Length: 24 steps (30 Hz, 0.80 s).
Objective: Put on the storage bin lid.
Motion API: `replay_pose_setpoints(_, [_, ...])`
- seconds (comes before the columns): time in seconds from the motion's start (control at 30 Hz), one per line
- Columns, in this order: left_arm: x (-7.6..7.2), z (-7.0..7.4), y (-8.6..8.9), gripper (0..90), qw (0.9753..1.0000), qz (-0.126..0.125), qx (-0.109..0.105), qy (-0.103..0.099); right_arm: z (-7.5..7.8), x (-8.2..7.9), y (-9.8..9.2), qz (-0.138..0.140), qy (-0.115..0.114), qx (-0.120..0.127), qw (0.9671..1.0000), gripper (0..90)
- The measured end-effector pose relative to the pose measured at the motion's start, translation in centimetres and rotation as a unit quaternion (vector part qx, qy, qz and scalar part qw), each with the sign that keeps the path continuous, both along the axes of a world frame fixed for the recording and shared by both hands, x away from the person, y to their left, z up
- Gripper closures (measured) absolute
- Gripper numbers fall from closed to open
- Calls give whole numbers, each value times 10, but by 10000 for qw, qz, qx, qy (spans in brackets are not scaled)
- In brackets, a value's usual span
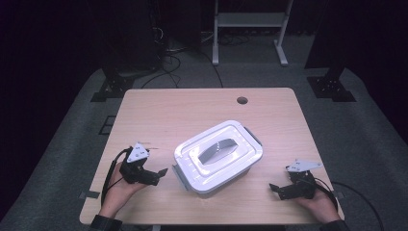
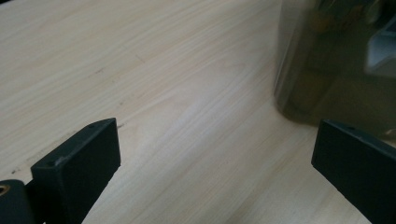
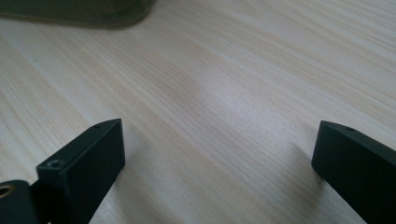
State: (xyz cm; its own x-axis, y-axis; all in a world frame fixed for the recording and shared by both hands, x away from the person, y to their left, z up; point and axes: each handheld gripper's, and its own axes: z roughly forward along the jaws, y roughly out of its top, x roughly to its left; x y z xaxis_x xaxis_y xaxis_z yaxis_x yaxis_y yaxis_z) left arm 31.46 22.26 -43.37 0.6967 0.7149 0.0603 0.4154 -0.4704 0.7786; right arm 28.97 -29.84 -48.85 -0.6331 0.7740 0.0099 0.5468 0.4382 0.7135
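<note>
while both the left gripper [image 1: 159, 174] and right gripper [image 1: 275, 188] are sitting wide open and empty, the lidded box [image 1: 219, 155] is risking a skid if one pushes alone.

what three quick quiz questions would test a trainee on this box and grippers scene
1. True or false: the lid is on the storage box.
2. Which gripper is touching the box? A) the left gripper B) the right gripper C) neither
3. What state are both grippers' jaws in?

Key
1. True. The white lid with its grey handle sits on the box, which stands on the wooden table.
2. C. Each gripper rests beside the box, one on either side, with bare table between.
3. Open. In each gripper view the jaws stand wide apart with nothing between them.
</note>
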Motion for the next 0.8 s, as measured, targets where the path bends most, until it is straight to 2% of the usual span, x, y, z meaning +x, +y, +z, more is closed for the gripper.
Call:
replay_pose_setpoints(0.3, [6, -22, 0, 2, 9994, 69, 240, 249, 0, 0, 0, 0, 0, 3, 10000, 16])
replay_pose_setpoints(0.57, [10, -39, -1, 2, 9975, 157, 516, 464, 0, 0, 0, 0, 0, 1, 10000, 16])
replay_pose_setpoints(0.67, [11, -46, -1, 0, 9972, 148, 429, 588, 0, 0, 0, 0, 0, 1, 10000, 16])
replay_pose_setpoints(0.8, [11, -47, 0, 0, 9976, 150, 337, 587, 0, 0, 0, 0, -1, 1, 10000, 16])
